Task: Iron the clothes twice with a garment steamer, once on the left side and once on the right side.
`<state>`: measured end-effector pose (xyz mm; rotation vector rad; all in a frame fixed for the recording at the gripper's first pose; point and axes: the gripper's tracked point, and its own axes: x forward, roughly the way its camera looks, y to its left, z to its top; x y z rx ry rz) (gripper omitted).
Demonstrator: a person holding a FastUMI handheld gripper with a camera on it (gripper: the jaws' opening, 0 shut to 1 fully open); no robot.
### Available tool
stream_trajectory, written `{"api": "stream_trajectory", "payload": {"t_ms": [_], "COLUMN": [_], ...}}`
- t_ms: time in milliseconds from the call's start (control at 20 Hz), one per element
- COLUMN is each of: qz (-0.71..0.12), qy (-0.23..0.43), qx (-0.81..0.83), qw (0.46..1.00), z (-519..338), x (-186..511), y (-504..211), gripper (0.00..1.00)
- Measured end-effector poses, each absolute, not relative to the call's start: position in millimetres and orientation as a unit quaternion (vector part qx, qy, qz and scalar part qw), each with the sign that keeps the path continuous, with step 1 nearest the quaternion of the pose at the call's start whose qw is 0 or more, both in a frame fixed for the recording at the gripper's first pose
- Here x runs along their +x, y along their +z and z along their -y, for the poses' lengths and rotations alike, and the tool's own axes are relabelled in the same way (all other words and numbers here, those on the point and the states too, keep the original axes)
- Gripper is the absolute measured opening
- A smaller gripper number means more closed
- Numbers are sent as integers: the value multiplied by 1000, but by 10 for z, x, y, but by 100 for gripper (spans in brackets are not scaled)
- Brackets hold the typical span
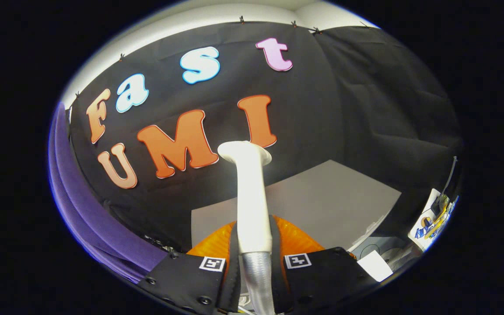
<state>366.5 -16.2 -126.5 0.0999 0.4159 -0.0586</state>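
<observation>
My gripper [254,245] is shut on the white garment steamer handle [252,205], both fingers pressing on its lower part. The handle runs straight ahead from between the fingers and ends in a flared white head [244,152]. A grey ribbed hose [258,280] leaves the handle's base between the fingers. A purple garment [81,205] hangs far off to the left of the fingers, well apart from the steamer head. The steamer head points toward the black cloth wall, not at the garment.
A grey table top [322,205] lies beyond the fingers. To the right of the fingers sit a white paper sheet [374,265] and a white stand with colourful items [431,218].
</observation>
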Motion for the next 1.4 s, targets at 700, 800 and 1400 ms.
{"api": "stream_trajectory", "payload": {"t_ms": [700,800,1400], "qz": [-58,-46,-9], "qy": [-63,-65,-58], "qx": [23,20,-14], "qw": [996,997,998], "z": [-969,-1270,-2616], "x": [1394,1082,126], "y": [89,157,39], "gripper": [36,36,35]}}
